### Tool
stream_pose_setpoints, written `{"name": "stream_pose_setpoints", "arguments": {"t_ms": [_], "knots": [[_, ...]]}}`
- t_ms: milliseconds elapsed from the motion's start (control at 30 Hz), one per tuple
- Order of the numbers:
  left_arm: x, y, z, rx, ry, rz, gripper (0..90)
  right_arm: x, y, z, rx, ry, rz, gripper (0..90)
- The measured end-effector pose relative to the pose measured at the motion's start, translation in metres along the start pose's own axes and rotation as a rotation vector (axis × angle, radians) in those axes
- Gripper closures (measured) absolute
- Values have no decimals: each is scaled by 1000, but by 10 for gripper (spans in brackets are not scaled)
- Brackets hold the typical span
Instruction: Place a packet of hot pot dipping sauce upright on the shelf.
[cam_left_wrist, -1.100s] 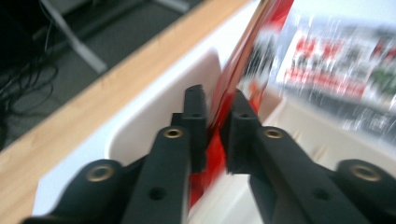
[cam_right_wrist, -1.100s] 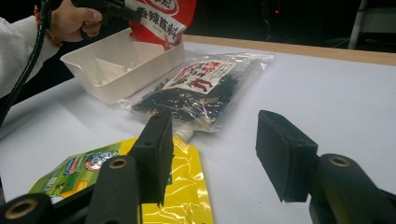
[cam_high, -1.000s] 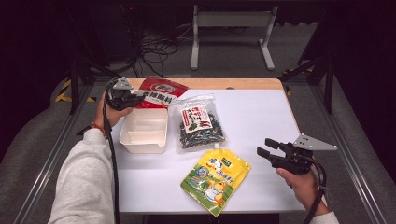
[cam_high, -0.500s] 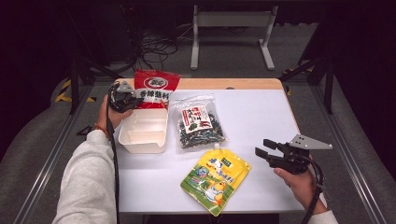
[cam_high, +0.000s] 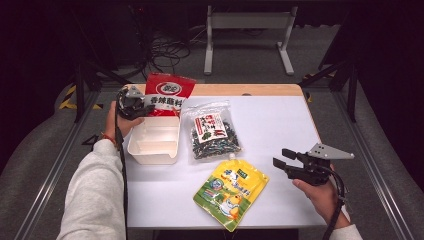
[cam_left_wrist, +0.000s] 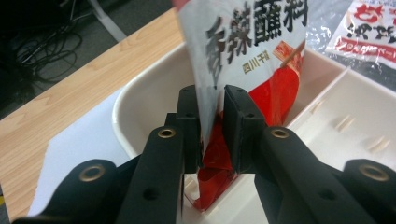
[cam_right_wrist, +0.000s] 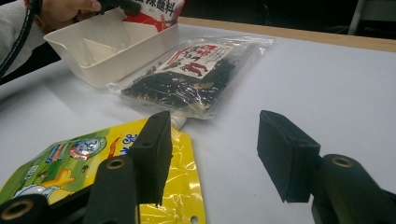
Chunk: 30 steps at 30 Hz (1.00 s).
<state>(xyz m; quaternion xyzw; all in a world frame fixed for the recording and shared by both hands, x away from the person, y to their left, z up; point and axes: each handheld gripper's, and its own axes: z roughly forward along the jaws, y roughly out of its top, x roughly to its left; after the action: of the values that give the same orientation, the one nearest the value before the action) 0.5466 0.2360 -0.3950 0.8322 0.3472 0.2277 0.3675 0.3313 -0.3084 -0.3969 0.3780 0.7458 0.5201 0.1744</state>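
A red seasoning packet (cam_high: 169, 92) (cam_left_wrist: 261, 42) stands upright with its lower edge inside the far end of the white divided tray (cam_high: 150, 155) (cam_left_wrist: 140, 93). My left gripper (cam_high: 145, 107) (cam_left_wrist: 215, 100) is at the tray's far left corner with the packet's lower part between its jaws. The jaws have just been opening, and a thin gap shows beside the packet, so they are open. My right gripper (cam_high: 280, 159) (cam_right_wrist: 219, 140) is open and holds nothing, low over the table right of a yellow-green pouch (cam_high: 231, 192) (cam_right_wrist: 70, 158).
A clear bag of dark snacks (cam_high: 214, 132) (cam_right_wrist: 191, 74) lies right of the tray (cam_right_wrist: 116, 51), just beyond the pouch's spout. The wooden table edge (cam_high: 250, 90) runs along the back. Bare white tabletop (cam_high: 280, 125) spreads at the right.
The red packet has gone from lying flat behind the tray to standing upright in its far end. My left gripper's jaws have parted slightly. The right gripper has stayed put.
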Motion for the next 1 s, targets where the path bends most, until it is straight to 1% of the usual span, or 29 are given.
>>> {"name": "stream_pose_setpoints", "arguments": {"t_ms": [33,67,100,167,200,267,300,333,367,400,500,533,567,667,733,767,800,833,867,900,933,967,1000], "knots": [[1,0,-2,-20,-12,-12,739,0,1,0,-1,-1,-1,447],[1,-1,-3,-29,-17,-21,732,-1,1,0,-1,-3,-4,447],[1,-1,-5,-40,-10,-23,719,-1,1,0,0,-4,-1,448],[1,-1,-10,-66,-16,-42,696,-2,2,1,1,-5,-4,447],[1,0,-13,-77,-6,-53,678,-2,2,2,4,-6,-9,448],[1,0,-21,-100,-5,-64,663,-3,2,3,16,-24,-34,452],[0,0,-26,-106,4,-64,649,-3,3,4,28,-46,-55,457],[-2,0,-29,-113,3,-67,635,-4,3,4,34,-57,-65,462],[-3,0,-35,-126,-3,-60,621,-6,3,4,37,-64,-71,464],[-7,0,-42,-142,0,-55,608,-7,3,5,40,-67,-71,466],[-19,-2,-59,-164,7,-39,547,-13,4,6,39,-80,-78,475],[-24,-4,-66,-182,5,-37,527,-14,5,7,38,-81,-76,479],[-28,-5,-72,-192,-1,-31,525,-15,5,7,39,-84,-82,488],[-42,-10,-89,-228,-6,-19,472,-17,6,9,37,-86,-96,511],[-53,-14,-100,-238,-10,-6,443,-17,7,10,40,-83,-97,518],[-60,-17,-106,-250,-22,2,432,-17,8,11,40,-80,-105,519],[-66,-20,-110,-250,-31,8,425,-17,8,12,40,-79,-106,519],[-73,-23,-114,-247,-35,24,414,-17,9,12,38,-75,-110,521],[-77,-26,-116,-250,-41,23,402,-17,9,13,39,-69,-111,522],[-77,-26,-116,-250,-41,23,389,-17,9,13,39,-69,-111,522],[-87,-34,-123,-258,-67,11,369,-16,10,14,38,-63,-110,523],[-87,-34,-123,-258,-67,11,365,-16,10,14,38,-63,-110,523],[-92,-38,-126,-261,-72,15,365,-16,10,15,38,-57,-108,523]]}}
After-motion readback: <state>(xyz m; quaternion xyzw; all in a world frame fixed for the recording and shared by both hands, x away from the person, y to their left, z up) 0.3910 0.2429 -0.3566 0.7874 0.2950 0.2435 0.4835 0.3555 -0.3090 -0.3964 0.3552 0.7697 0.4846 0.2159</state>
